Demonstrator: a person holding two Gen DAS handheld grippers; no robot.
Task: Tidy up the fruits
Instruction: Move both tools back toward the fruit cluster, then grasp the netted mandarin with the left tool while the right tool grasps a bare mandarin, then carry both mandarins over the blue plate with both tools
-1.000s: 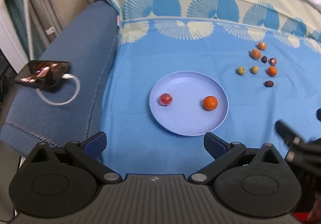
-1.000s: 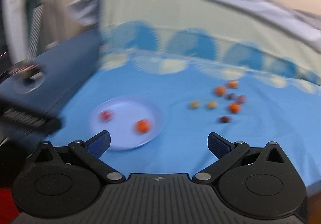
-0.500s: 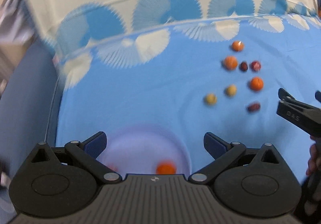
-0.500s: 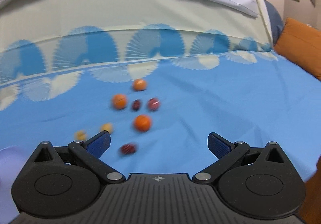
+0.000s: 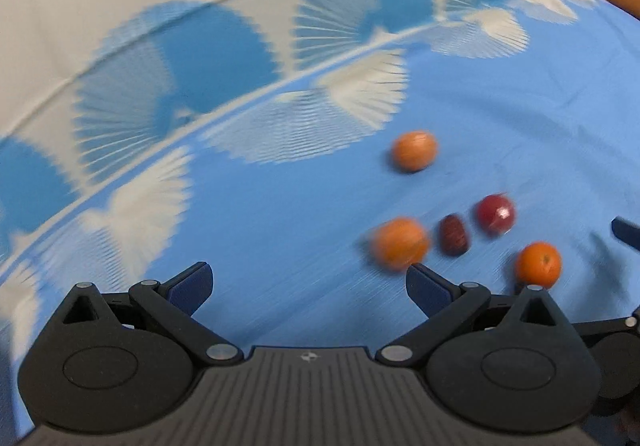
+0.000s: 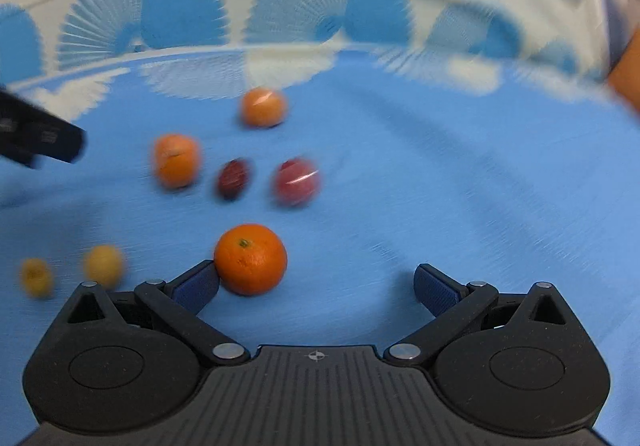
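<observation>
Fruit: I see a mandarin (image 6: pixel 251 259) nearest, on the blue sheet (image 6: pixel 440 186), with two oranges, a dark date (image 6: pixel 234 179) and a red fruit (image 6: pixel 297 181) beyond.
Right gripper (image 6: pixel 316 282): my jaws spread wide, empty; left pad touches the mandarin.
Left gripper (image 5: pixel 308 284): wide apart, holding nothing.

Orange mandarin (image 6: pixel 251 259), dark red date (image 6: pixel 233 179), blue cloth (image 6: pixel 440 206) with white fan pattern.
</observation>
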